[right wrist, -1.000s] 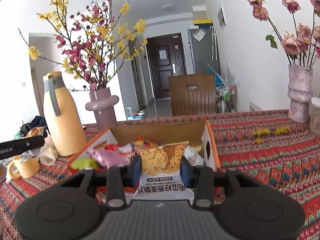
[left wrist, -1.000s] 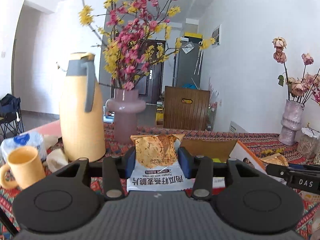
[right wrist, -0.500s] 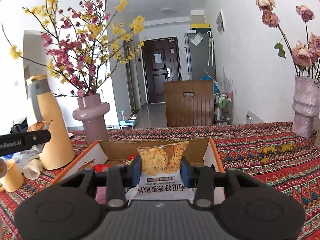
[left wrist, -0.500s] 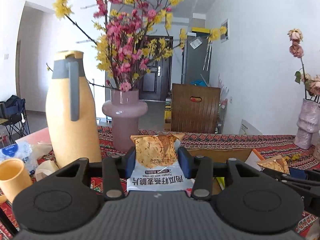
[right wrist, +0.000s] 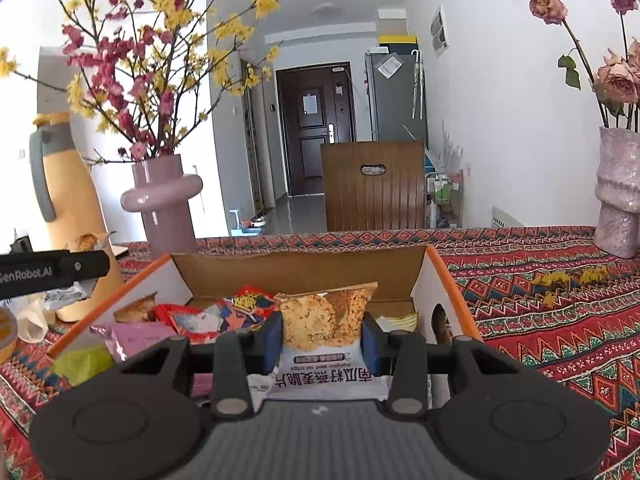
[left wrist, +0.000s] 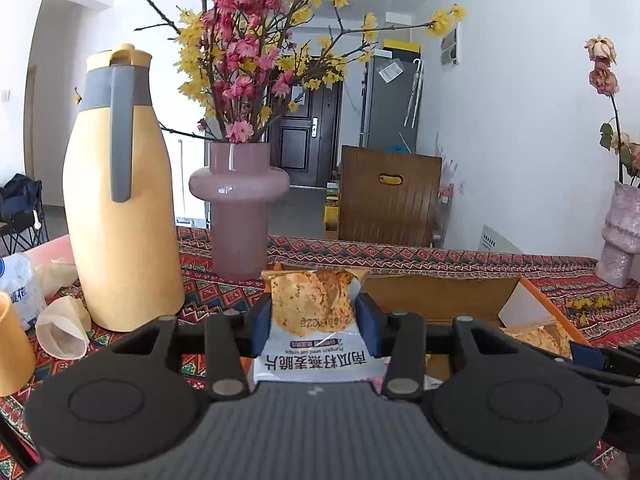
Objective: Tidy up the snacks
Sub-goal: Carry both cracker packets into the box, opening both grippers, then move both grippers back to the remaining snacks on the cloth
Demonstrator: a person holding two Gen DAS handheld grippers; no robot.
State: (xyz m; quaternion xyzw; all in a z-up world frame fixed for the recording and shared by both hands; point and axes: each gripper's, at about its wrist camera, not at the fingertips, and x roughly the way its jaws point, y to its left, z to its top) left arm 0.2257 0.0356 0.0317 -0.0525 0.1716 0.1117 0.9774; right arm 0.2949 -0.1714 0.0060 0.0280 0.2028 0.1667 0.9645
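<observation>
- Worktop (right wrist: pixel 560 320) was covered in a red patterned cloth and carried everything below.
- Cardboard box (right wrist: pixel 296 268) with orange edges sat open on the worktop, part full: red snack bag (right wrist: pixel 244 304), pink packet (right wrist: pixel 140 338), green packet (right wrist: pixel 80 362) lay inside.
- Yellow thermos jug (left wrist: pixel 120 208) with grey handle stood upright at the left, just beside the pink vase (left wrist: pixel 239 208) of pink and yellow blossom branches.
- Second pale vase (right wrist: pixel 618 192) with dried roses stood at the right, well apart from the box.
- Left gripper (left wrist: pixel 314 322) was clamped on an oat-crisp packet (left wrist: pixel 314 308), blue pads pressed to both sides, packet upright, at the box's left near corner.
- Right gripper (right wrist: pixel 322 338) gripped a matching crisp packet (right wrist: pixel 324 320) the same way, held over the box's open top.
- Yellow cup (left wrist: pixel 12 348) and paper cone (left wrist: pixel 62 330) sat at the far left.
</observation>
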